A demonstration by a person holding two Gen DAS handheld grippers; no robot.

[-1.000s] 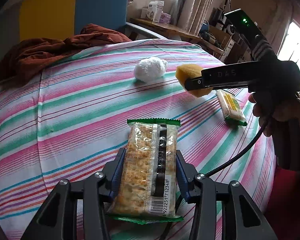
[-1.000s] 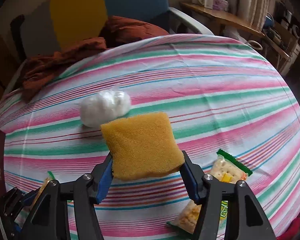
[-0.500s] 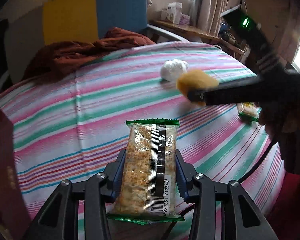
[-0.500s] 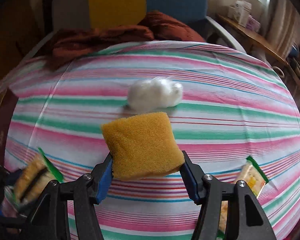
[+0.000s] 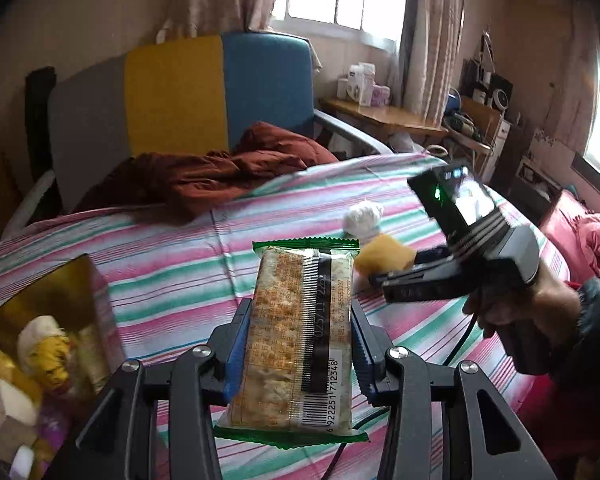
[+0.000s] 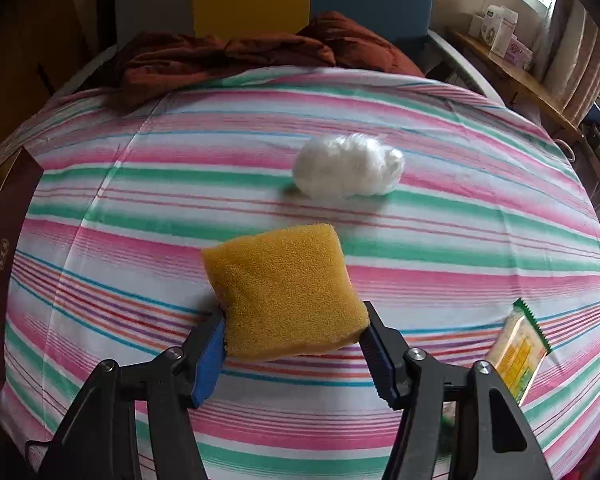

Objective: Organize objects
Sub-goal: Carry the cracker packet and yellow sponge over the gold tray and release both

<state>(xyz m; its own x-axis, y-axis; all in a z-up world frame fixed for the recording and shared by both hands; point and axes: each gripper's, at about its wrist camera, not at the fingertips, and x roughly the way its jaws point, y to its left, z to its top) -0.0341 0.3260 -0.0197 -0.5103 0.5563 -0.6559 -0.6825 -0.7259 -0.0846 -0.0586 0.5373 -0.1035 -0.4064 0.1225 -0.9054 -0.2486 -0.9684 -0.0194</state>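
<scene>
My left gripper (image 5: pixel 296 344) is shut on a cracker packet (image 5: pixel 300 336) with green ends, held above the striped cloth. My right gripper (image 6: pixel 292 340) is shut on a yellow sponge (image 6: pixel 284 288); it also shows in the left wrist view (image 5: pixel 384 258) at right. A white fluffy ball (image 6: pixel 348 172) lies on the cloth beyond the sponge. A second cracker packet (image 6: pixel 516 348) lies at the right. An open box (image 5: pixel 44 340) with gold lining holds several small items at lower left.
The striped cloth (image 6: pixel 180 184) covers the surface. A rust-brown blanket (image 5: pixel 212 172) is bunched at its far edge before a yellow and blue chair (image 5: pixel 220 92). A wooden shelf (image 5: pixel 384 116) with boxes stands at back right. The box's dark wall (image 6: pixel 4 248) stands at left.
Both grippers have swung left with their loads. The open box has come into the left wrist view. The white ball and second packet have shifted rightward in view.
</scene>
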